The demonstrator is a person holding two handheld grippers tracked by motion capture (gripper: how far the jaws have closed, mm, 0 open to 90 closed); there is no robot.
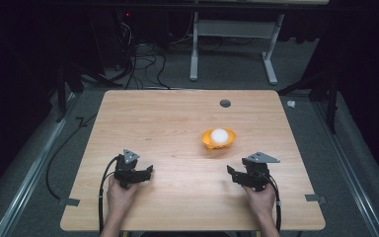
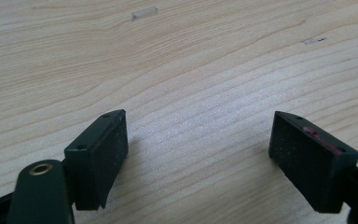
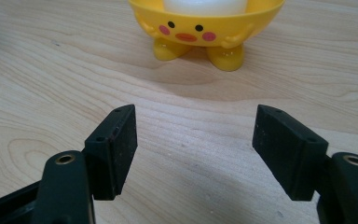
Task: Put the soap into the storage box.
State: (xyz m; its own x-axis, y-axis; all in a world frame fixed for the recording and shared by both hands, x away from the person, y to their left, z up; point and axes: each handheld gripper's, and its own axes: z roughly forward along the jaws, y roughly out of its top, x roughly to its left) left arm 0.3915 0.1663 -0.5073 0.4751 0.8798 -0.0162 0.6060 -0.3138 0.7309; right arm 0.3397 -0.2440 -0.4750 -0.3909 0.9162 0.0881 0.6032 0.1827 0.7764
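Two claws, left claw [image 1: 148, 171] and right claw [image 1: 230, 171], rest low on the light wooden tabletop [image 1: 168, 123], both spread wide, nothing between the jaws. The yellow chick-faced plastic bowl [image 1: 219, 139] sits right of centre in the high view, holding a white ball [image 1: 219, 135] (material unclear). Likely step: approach with the right claw, which faces the bowl. Advise going in level, jaws straddling the rim, closing gently so the bowl doesn't tip.
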